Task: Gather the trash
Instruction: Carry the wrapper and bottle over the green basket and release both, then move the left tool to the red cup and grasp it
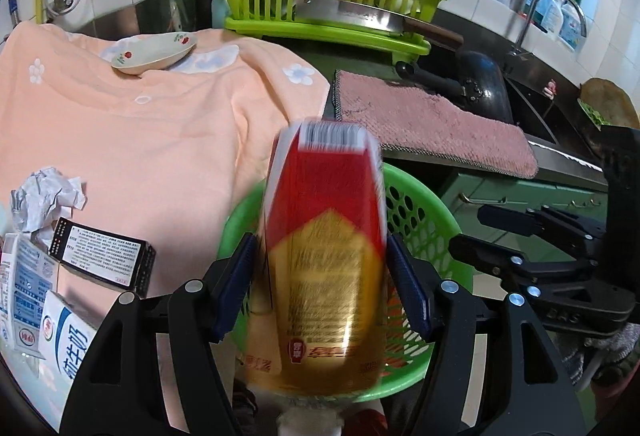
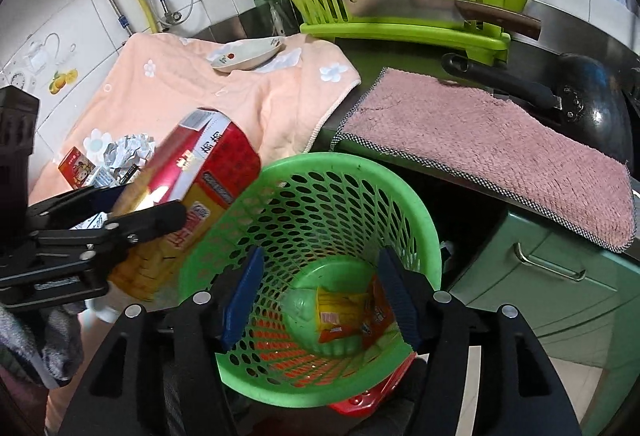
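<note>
Carton held over the basket

The red-and-gold carton (image 1: 324, 256) is gripped by the left gripper (image 1: 322, 288) above the green basket (image 2: 320, 172); the right gripper (image 2: 320, 292) is seen open and empty.

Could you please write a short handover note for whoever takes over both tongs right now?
Left tongs: a red and gold carton sits between the pads, over the green basket; whether it is still gripped is unclear.
Right tongs: open and empty, above the basket.
Done: orange wrappers already lie at the basket's bottom.
Left: drop the carton in, then collect the crumpled paper, black box and milk cartons on the peach towel.
</note>
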### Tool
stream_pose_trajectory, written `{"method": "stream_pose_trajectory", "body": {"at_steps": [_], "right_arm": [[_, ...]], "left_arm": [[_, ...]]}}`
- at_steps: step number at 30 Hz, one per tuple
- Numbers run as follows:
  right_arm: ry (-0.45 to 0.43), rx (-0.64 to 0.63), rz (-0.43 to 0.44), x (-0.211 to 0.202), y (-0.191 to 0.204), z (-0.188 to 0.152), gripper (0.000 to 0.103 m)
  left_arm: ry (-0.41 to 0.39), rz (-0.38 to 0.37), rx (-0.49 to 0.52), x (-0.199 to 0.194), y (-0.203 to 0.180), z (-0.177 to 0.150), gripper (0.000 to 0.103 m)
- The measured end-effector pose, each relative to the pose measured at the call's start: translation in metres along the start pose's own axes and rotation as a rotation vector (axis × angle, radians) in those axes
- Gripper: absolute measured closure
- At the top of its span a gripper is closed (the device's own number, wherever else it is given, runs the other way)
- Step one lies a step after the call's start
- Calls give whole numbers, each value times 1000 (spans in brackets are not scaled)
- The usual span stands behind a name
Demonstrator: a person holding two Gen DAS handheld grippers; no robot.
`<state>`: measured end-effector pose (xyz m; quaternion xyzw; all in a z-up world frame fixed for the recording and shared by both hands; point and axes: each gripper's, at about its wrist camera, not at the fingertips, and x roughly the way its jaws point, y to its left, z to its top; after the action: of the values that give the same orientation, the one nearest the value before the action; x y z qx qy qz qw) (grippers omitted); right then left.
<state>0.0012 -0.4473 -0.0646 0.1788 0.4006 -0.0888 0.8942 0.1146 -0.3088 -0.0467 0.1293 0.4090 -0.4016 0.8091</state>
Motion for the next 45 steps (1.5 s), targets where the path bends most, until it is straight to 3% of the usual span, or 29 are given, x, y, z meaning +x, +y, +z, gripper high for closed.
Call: {"method": "stream_pose_trajectory", "body": {"at_steps": [2,11,18,30,38,41,45], "right_arm": [[-2,-2,0,-1,0,-1,45],[-6,-17,12,-5,11,0,44],[-14,-64,38,-5,37,7,40],[-10,-151,112,5,96,22,36],[-7,-218,153,14,137,33,36],[-3,-243,165,19,152,39,35],[1,-279,180,27,173,47,35]], "left_arm": [[-4,-7,-5,1,0,0,30],[-41,13,-17,-20,10,-4,30],[-98,88,-40,-53,34,-10,30],[-168,270,-165,-114,119,-34,30],[-207,441,-291,-148,191,-51,30],[-211,505,-324,-154,214,-53,22],[-206,556,-354,-155,244,-53,21]]}}
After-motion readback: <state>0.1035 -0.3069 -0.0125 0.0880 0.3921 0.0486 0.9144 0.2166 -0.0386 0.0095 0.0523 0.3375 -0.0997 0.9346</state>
